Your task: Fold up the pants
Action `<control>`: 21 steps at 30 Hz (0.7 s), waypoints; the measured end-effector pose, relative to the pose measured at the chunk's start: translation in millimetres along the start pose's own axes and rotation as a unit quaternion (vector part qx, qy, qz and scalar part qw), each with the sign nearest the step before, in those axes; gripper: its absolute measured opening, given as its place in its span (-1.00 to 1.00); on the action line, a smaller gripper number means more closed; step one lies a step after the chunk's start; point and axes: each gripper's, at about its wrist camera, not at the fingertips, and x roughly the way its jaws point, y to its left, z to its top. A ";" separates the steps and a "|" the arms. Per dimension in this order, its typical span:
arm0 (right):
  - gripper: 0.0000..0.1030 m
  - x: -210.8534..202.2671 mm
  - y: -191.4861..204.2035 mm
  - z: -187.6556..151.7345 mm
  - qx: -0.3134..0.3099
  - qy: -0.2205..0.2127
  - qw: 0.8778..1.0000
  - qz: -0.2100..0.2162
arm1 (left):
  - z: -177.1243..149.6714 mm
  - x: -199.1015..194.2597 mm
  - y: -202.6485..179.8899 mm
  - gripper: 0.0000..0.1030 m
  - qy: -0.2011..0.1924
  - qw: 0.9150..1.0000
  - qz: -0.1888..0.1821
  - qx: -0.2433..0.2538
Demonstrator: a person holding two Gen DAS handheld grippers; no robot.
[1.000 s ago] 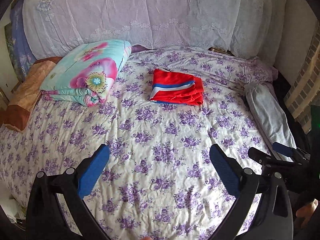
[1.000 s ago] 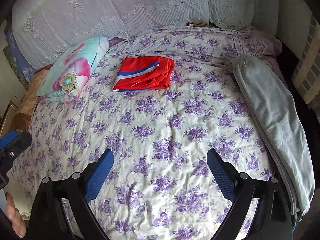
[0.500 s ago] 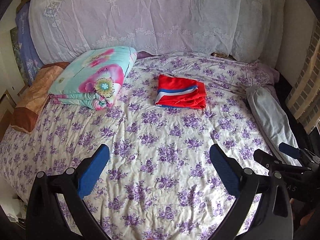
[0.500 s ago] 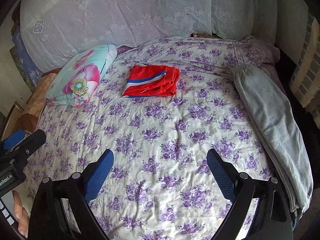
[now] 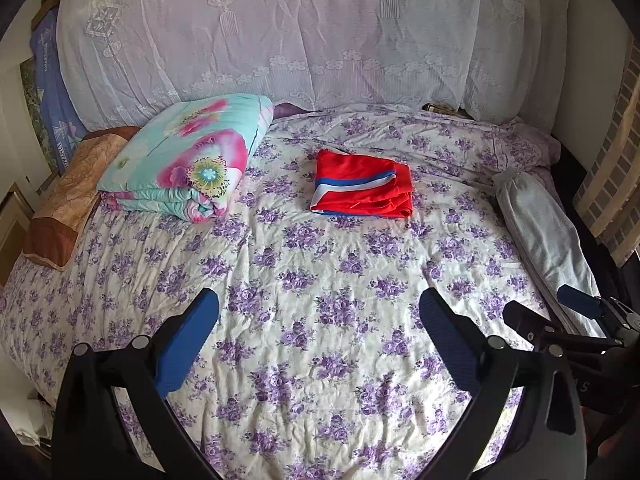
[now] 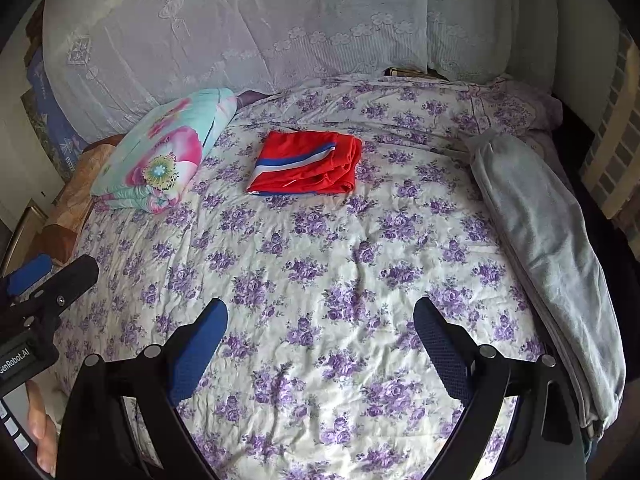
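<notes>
Red pants with a blue and white stripe lie folded in a flat stack at the far middle of the bed; they also show in the right wrist view. Grey pants lie folded lengthwise along the bed's right edge, also seen in the left wrist view. My left gripper is open and empty above the near part of the bed. My right gripper is open and empty, to the right of the left one and well short of both pants.
A folded floral quilt lies at the far left, beside an orange-brown pillow. The bed has a purple-flowered sheet. A white lace cover drapes the headboard. A brick-patterned wall stands at the right.
Both grippers have pulled back and tilted up, so the bed and the pants sit lower and farther in view. Both stay open and empty.
</notes>
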 end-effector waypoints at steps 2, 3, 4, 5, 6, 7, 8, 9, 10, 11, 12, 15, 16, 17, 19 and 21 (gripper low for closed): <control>0.84 3.0 0.0 1.8 -0.006 0.002 1.000 0.002 | -0.3 2.3 -0.5 0.90 0.003 1.000 0.001 -0.002; 0.84 3.7 0.3 1.8 -0.007 0.003 1.000 0.002 | -0.4 3.6 -0.3 0.90 0.005 1.000 0.001 -0.002; 0.84 5.0 0.5 2.6 -0.009 0.005 1.000 0.003 | -0.5 5.0 0.0 0.90 0.006 1.000 0.001 -0.003; 0.84 7.4 0.3 3.6 -0.011 0.006 1.000 0.005 | -0.6 6.0 0.1 0.90 0.008 1.000 0.002 -0.004; 0.84 8.9 0.2 4.0 -0.012 0.007 1.000 0.005 | -0.5 6.7 0.6 0.90 0.008 1.000 0.003 -0.004; 0.84 10.4 0.1 4.5 -0.014 0.009 1.000 0.006 | -0.2 7.7 1.0 0.90 0.009 1.000 0.004 -0.005; 0.84 11.7 0.0 4.8 -0.014 0.011 1.000 0.007 | -0.3 7.6 1.2 0.90 0.009 1.000 0.003 -0.005; 0.84 12.4 -0.6 4.9 -0.014 0.012 1.000 0.007 | -0.4 7.6 1.3 0.90 0.009 1.000 0.004 -0.004; 0.84 12.4 0.0 5.2 -0.014 0.011 1.000 0.007 | -0.5 7.9 1.4 0.90 0.008 1.000 0.004 -0.004; 0.84 12.5 -0.1 5.4 -0.015 0.011 1.000 0.008 | -0.4 8.2 1.1 0.90 0.008 1.000 0.005 -0.003; 0.84 13.0 -0.5 5.5 -0.015 0.011 1.000 0.008 | -0.2 8.3 0.7 0.90 0.008 1.000 0.006 -0.004; 0.84 12.4 -0.1 5.5 -0.015 0.011 1.000 0.007 | -0.6 9.6 0.6 0.90 0.007 1.000 0.007 -0.002; 0.84 12.6 -0.1 5.3 -0.015 0.011 1.000 0.007 | -0.8 10.5 0.8 0.90 0.009 1.000 0.007 -0.002; 0.84 12.0 0.3 5.0 -0.015 0.011 1.000 0.006 | -0.2 11.7 1.4 0.90 0.010 1.000 0.006 -0.001; 0.84 13.2 0.2 4.5 -0.014 0.012 1.000 0.006 | 0.4 13.9 2.2 0.90 0.014 1.000 0.006 0.000; 0.84 14.3 -0.5 4.2 -0.014 0.012 1.000 0.007 | 0.8 16.4 3.5 0.90 0.017 1.000 0.006 0.000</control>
